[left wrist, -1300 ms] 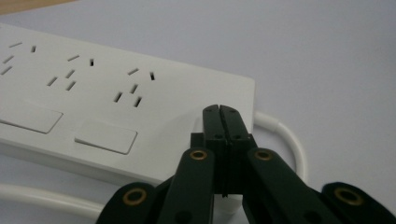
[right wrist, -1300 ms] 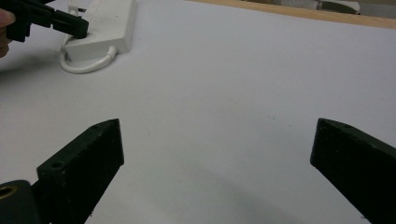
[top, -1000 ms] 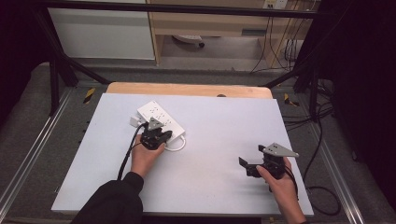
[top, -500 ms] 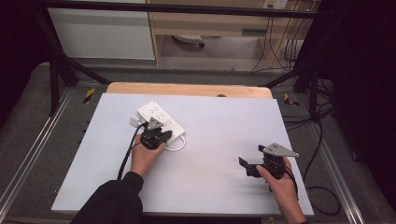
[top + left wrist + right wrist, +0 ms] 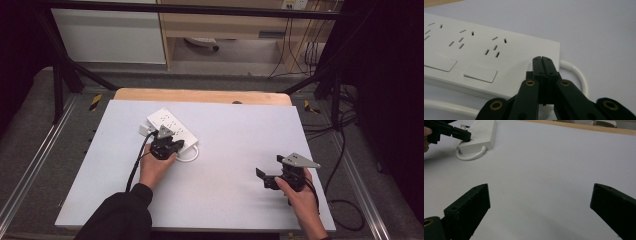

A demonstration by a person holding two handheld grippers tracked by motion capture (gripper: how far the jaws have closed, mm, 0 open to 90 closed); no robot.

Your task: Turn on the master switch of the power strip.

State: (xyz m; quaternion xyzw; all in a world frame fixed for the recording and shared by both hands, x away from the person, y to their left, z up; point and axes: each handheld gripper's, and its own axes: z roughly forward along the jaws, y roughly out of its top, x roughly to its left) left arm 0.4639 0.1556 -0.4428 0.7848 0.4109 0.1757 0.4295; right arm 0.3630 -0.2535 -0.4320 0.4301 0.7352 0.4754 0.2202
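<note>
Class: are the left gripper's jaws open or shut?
Shut. The left gripper has its two black jaws pressed together, nothing between them, over the power strip.

We see a smooth, white plastic power strip with a faint sheen and a glossy white cord beside it. The bench has a matt, pale sheet over wood. Beside the strip, our fingers are matt black plastic with brass rivets.

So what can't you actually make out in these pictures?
- Left gripper jaws, shut, hide whether they touch the power strip, left gripper view.
- White cable: its far end is cut off by the frame edge, left gripper view.
- Power strip's switch positions: too small, high view.
</note>
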